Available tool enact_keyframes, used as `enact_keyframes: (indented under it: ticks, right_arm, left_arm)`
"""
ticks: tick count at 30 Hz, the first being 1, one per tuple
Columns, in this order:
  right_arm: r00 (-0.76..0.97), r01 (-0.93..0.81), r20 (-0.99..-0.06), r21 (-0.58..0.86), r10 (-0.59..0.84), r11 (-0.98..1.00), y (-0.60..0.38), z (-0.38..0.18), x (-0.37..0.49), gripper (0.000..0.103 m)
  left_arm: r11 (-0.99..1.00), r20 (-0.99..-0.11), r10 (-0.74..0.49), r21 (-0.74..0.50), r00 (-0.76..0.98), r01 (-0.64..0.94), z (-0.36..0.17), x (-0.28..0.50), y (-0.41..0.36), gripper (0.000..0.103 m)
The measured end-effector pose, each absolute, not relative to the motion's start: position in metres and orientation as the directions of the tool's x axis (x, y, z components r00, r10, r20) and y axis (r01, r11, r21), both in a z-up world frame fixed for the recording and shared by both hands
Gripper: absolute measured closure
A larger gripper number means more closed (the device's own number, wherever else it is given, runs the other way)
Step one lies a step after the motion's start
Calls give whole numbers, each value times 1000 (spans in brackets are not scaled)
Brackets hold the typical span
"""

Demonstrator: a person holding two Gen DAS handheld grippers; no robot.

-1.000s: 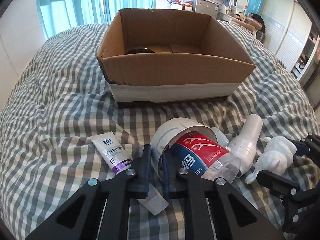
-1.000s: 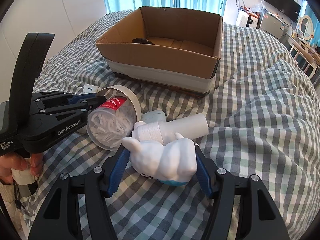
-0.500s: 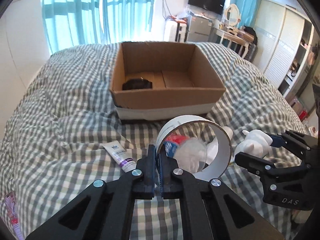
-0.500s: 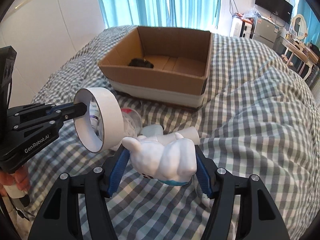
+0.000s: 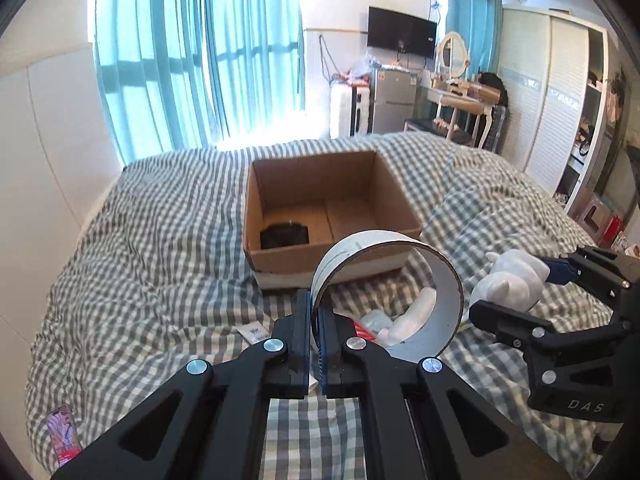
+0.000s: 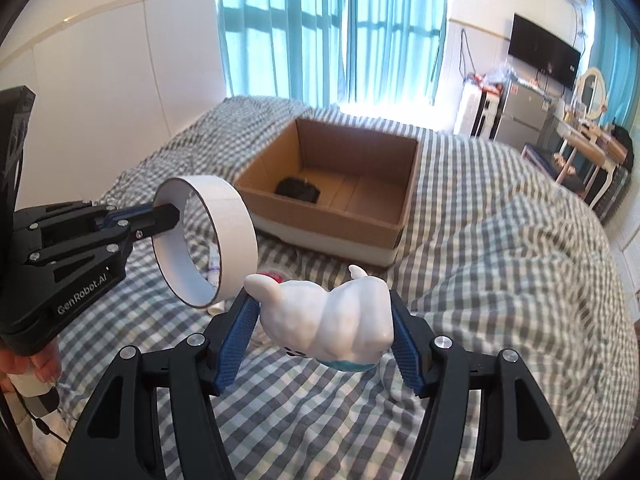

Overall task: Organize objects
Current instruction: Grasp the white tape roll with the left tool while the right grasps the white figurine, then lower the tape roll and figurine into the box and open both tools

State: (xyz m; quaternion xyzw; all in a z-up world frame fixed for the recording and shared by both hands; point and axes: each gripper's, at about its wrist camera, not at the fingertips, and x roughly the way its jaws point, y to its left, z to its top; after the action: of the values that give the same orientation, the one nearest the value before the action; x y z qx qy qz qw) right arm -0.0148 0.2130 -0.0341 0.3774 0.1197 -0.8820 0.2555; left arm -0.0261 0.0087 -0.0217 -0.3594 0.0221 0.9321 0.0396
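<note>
L tongs (image 5: 314, 320) pinch tape roll (image 5: 388, 292) by its wall – easy drop | R tongs (image 6: 324, 320) clamp white figure (image 6: 326, 314) | both lifted off bed, carton (image 6: 332, 184) ahead – prob. next stop

1. Straight ahead of the fingers, tall windows with teal curtains (image 5: 196, 64) let in bright daylight that washes out the far edge of the bed.
2. A grey-and-white checked bedspread (image 5: 152, 240) covers the bed below and ahead of the fingers.
3. A pale panelled wall (image 6: 120, 80) stands to the left.
4. Ahead and right, a dark wall-mounted screen (image 5: 401, 38) hangs above a small silver fridge (image 5: 390, 100).
5. A vanity with an oval mirror (image 5: 452, 56) follows, then louvred wardrobe doors (image 5: 556, 120).
6. Something red beside the wardrobe, possibly a stool (image 5: 600, 220), is too blurred to tell.
</note>
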Motion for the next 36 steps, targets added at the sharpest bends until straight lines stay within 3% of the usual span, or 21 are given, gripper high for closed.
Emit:
enact_keyframes:
  ticks: [12, 22, 29, 36]
  right_arm:
    - [-678, 534, -627, -62, -383, -843, 217, 35, -16, 40]
    - [-693, 521, -614, -65, -377, -851, 200, 51, -74, 40]
    - [-680, 508, -631, -37, -375, -860, 183, 42, -133, 40]
    - [-646, 480, -682, -15, -342, -877, 167, 6, -205, 40]
  left_arm:
    - [-995, -601, 41, 51, -798, -90, 26, -38, 13, 100]
    - [-994, -581, 24, 76, -813, -83, 45, -100, 10, 100]
    - [-994, -604, 6, 85, -797, -72, 32, -154, 5, 100]
    - [-993, -665, -20, 103, -747, -65, -13, -210, -2, 100]
